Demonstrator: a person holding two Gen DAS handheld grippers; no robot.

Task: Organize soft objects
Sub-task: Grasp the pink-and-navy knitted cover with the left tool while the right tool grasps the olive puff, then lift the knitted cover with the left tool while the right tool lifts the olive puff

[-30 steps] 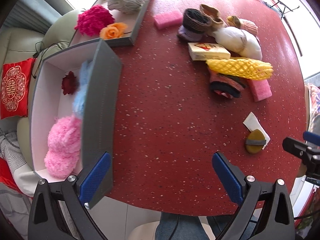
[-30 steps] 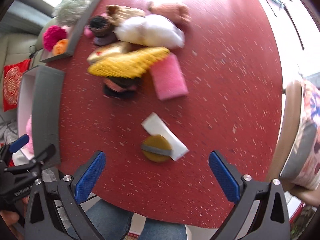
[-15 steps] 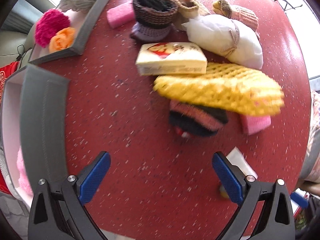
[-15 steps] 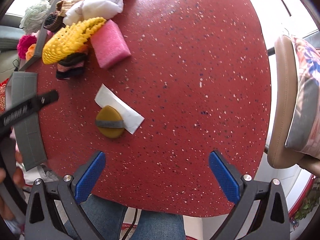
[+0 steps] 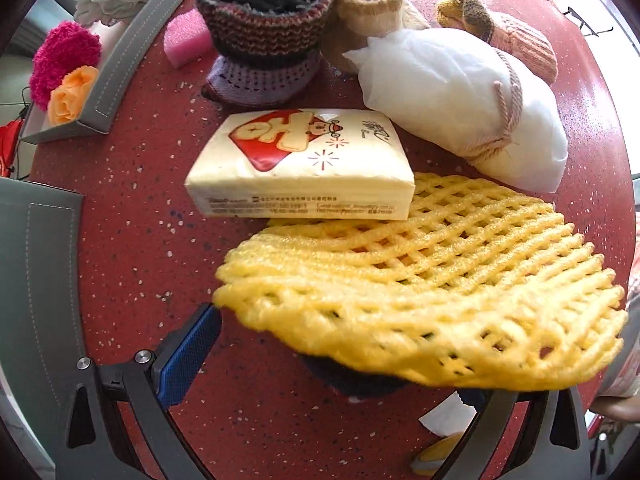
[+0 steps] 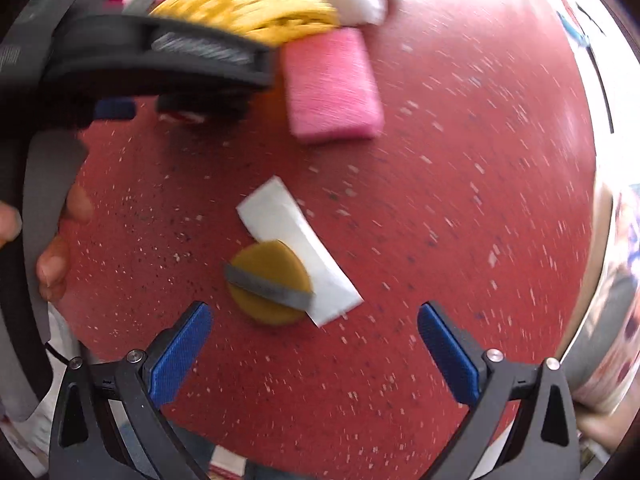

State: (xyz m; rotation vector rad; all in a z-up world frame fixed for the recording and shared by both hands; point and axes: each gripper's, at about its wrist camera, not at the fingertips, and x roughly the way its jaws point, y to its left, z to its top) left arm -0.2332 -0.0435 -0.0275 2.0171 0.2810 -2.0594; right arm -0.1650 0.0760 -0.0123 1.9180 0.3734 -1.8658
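Note:
In the left wrist view my open left gripper (image 5: 332, 364) sits low over the red table, its jaws spread under and around a yellow foam net (image 5: 420, 292) lying on a dark knitted item (image 5: 356, 378). Its right finger is hidden by the net. Behind lie a tissue pack (image 5: 300, 164), a white pouch (image 5: 460, 100) and knitted socks (image 5: 264, 28). My open right gripper (image 6: 314, 348) hovers just before a yellow round sponge (image 6: 268, 284) on a white pad (image 6: 292, 236). A pink sponge (image 6: 332, 84) lies beyond it.
Grey trays stand at the left: one (image 5: 104, 76) holds a magenta pompom (image 5: 64, 60) and an orange flower (image 5: 70, 94), another (image 5: 36, 272) is nearer. A small pink sponge (image 5: 188, 38) lies by the socks. The left gripper's body (image 6: 152, 60) crosses the right wrist view.
My left gripper has moved forward and down to the yellow net, which now lies between its jaws. My right gripper has swung closer to the yellow sponge.

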